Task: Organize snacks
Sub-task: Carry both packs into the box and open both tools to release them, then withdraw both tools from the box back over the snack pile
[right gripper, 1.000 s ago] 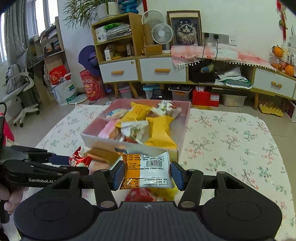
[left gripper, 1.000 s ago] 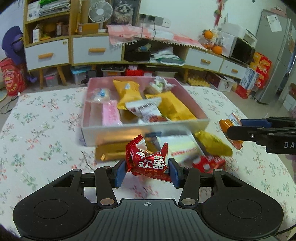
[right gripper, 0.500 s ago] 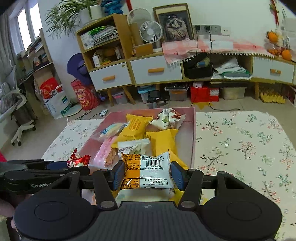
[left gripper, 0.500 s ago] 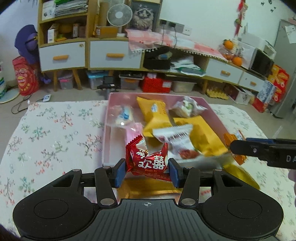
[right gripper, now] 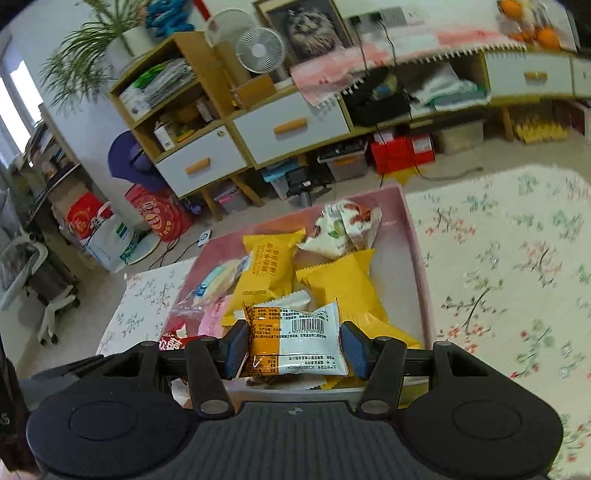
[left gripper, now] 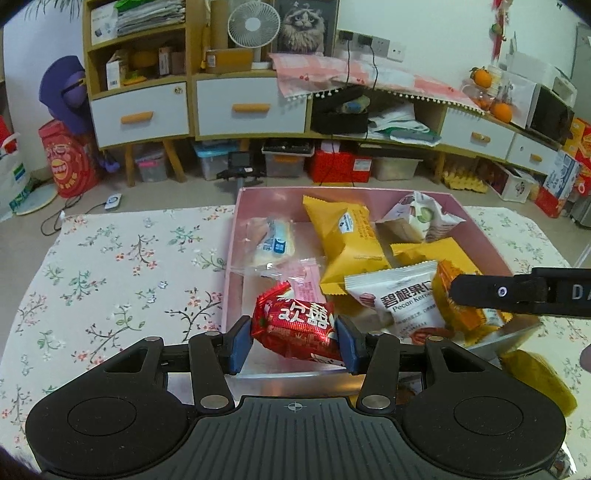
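Carrying: you have both packets over the pink box, ready to drop.
Left gripper: clamped on the red packet, near-left corner.
Right gripper: clamped on the orange-white packet, near edge.

Background: floral tablecloth; wooden cabinet with white drawers; desk fan; framed cat picture; oranges, somewhat blurred; red bag on floor; potted plant; white chair.
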`<act>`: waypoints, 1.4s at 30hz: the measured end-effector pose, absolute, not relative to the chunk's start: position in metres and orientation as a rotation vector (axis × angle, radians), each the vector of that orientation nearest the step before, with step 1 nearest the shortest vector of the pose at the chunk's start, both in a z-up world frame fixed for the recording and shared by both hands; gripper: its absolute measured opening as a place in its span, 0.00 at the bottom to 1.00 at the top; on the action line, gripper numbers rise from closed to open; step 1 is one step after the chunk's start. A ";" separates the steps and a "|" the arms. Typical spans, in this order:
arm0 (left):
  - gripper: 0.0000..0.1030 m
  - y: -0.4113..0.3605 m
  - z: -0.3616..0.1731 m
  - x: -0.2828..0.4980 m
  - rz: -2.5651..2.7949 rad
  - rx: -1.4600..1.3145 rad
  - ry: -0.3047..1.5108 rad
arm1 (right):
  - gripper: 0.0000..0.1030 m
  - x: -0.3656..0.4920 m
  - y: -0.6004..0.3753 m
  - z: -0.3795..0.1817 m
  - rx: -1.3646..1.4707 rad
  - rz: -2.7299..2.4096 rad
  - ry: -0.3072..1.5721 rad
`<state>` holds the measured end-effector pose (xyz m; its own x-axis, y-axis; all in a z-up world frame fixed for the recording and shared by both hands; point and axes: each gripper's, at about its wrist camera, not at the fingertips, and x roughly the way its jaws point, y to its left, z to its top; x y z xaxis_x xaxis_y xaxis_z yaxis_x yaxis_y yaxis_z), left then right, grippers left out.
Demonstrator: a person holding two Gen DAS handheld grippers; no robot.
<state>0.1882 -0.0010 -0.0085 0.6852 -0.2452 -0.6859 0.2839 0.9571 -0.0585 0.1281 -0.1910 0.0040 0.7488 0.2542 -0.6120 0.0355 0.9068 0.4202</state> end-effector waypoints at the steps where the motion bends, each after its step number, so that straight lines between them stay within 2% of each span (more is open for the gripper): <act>1: 0.44 -0.002 -0.010 0.189 -0.296 0.058 0.759 | 0.24 0.129 -0.191 0.002 0.432 0.117 0.725; 5: 0.45 -0.003 -0.012 0.193 -0.299 0.055 0.745 | 0.16 0.130 -0.187 0.003 0.400 0.101 0.706; 13: 0.42 -0.003 -0.020 0.200 -0.296 0.015 0.763 | 0.15 0.134 -0.189 0.004 0.358 0.089 0.687; 15: 0.44 -0.003 -0.018 0.199 -0.305 0.013 0.758 | 0.16 0.134 -0.190 0.005 0.364 0.093 0.688; 23: 0.67 -0.005 -0.013 0.192 -0.320 0.025 0.748 | 0.21 0.132 -0.191 0.010 0.371 0.096 0.693; 27: 0.73 -0.003 -0.007 0.187 -0.329 0.025 0.741 | 0.24 0.130 -0.192 0.013 0.366 0.089 0.694; 29: 0.79 -0.002 -0.005 0.183 -0.327 0.030 0.735 | 0.28 0.129 -0.193 0.013 0.365 0.084 0.696; 36: 0.84 -0.002 -0.001 0.170 -0.322 0.061 0.748 | 0.46 0.117 -0.190 0.018 0.321 0.081 0.704; 42: 0.93 0.001 0.006 0.151 -0.337 0.076 0.732 | 0.63 0.102 -0.190 0.026 0.299 0.085 0.694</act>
